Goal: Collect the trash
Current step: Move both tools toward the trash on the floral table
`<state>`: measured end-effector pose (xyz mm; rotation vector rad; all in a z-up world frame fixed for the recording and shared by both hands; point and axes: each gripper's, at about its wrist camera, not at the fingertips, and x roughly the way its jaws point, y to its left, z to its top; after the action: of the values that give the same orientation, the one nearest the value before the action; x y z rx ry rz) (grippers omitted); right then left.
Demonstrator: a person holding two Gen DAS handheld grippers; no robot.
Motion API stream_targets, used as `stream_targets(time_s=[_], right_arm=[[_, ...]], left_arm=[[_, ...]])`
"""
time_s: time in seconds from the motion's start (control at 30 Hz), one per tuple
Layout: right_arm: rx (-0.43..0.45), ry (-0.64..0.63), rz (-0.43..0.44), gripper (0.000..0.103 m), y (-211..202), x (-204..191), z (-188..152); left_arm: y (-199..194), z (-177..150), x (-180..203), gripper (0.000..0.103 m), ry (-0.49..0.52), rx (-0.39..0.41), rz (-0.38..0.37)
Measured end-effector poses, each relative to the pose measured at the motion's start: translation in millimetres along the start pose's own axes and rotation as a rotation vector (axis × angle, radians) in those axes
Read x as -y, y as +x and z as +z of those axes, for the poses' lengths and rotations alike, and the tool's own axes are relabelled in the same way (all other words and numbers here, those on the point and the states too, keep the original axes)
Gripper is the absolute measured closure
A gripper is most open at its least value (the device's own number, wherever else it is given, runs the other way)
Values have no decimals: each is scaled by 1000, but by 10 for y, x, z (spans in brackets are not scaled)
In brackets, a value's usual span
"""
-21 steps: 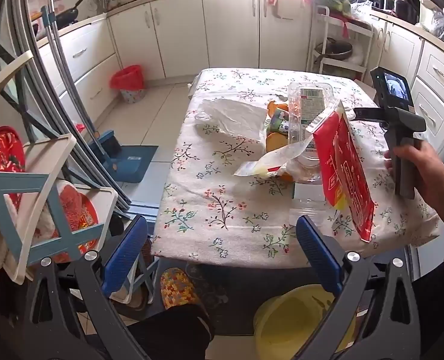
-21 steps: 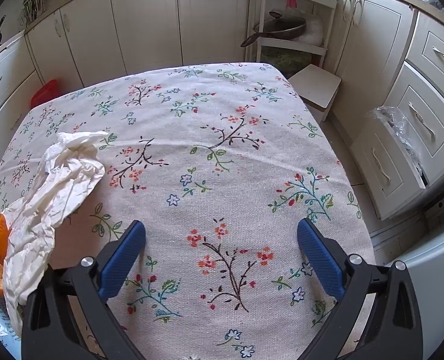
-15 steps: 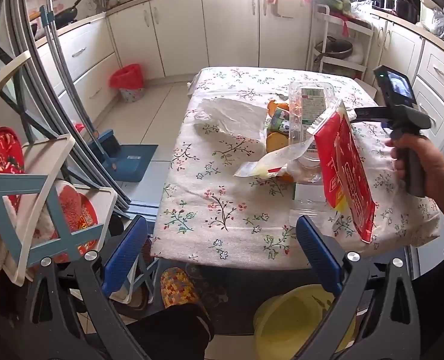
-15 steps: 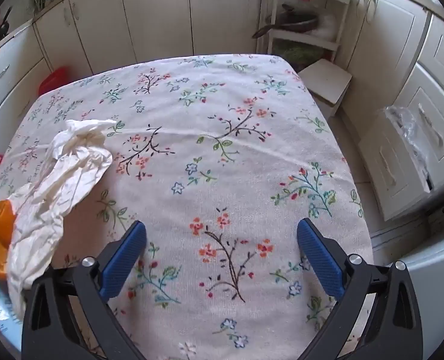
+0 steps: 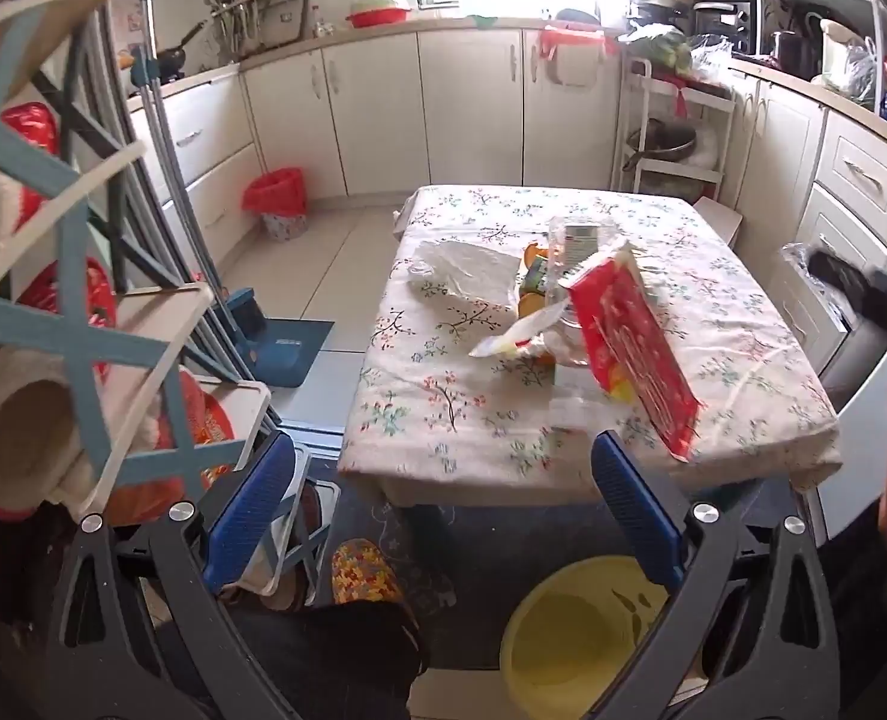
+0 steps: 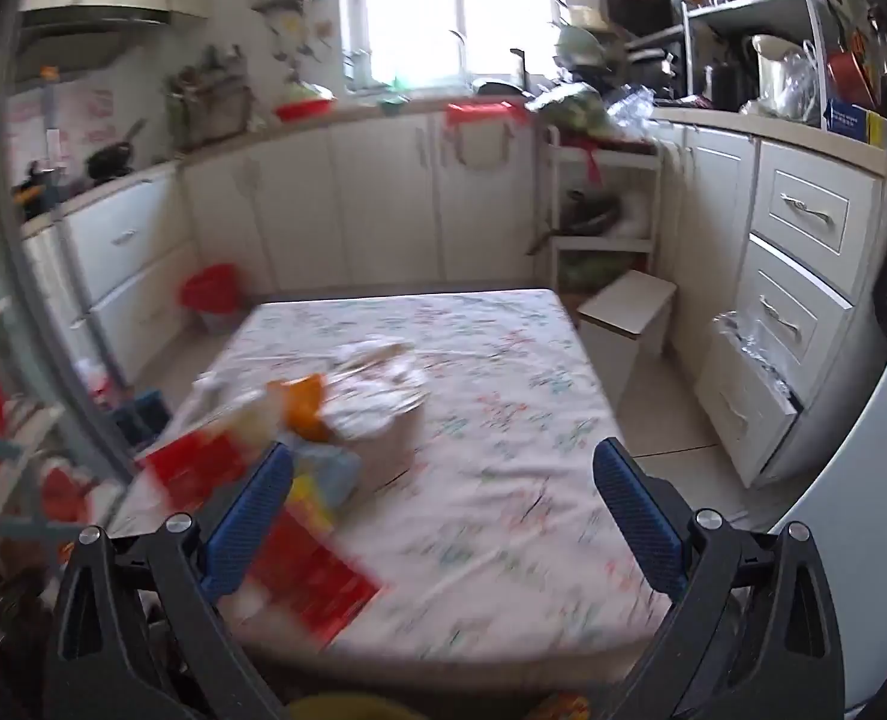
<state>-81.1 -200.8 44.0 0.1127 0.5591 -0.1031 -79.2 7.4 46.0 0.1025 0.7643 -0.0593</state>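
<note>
1. Both your grippers are wide open and hold nothing. The left gripper [image 5: 440,516] hangs in the air in front of the near edge of the table [image 5: 743,324]. The right gripper [image 6: 443,510] is over the near part of the table, and its picture is blurry.

2. The trash sits in a pile in the middle of the table, a bit toward the left side. A yellow bin [image 5: 581,636] is on the floor just under the near edge. It looks like the place to drop things.

3. The red snack bag [image 5: 629,348] is the closest piece. It stands up tilted and leans on the pile. It looks empty, so it should be very light and floppy. Shiny bags can slip, so pinch one flat side near the top edge and squeeze well.

4. The clear plastic box [image 5: 581,246] stands behind the red bag. It looks thin and light. It may crack or bend if you squeeze hard. Grab it by one wall or the rim, softly.

5. The white plastic bag [image 5: 467,267] lies flat on the left of the pile. It is soft and weighs almost nothing. Pinch a wrinkled bump, since a flat part is hard to catch.

6. Orange peel [image 5: 530,303] sits low in the pile. It may be damp and slippery. Take it after the things on top are gone.

7. The tablecloth is loose, so lift straight up and do not drag it.
</note>
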Motion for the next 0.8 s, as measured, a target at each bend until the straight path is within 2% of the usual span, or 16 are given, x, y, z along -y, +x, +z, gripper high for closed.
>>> stream_targets(time_s=[0.17, 0.27, 0.53, 0.8], right_arm=[[51, -104, 90, 7, -629, -357, -305], [78, -153, 91, 7, -842, -475, -376], [100, -142, 89, 7, -1101, -503, -570], [124, -123, 96, 7, -1341, -463, -518]], left_arm=[[-363, -134, -13, 8, -10, 26, -13], [-535, -222, 3, 8, -3, 42, -13], [-850, -349, -48, 8, -11, 70, -8], [-1032, -386, -39, 8, 1, 95, -5]])
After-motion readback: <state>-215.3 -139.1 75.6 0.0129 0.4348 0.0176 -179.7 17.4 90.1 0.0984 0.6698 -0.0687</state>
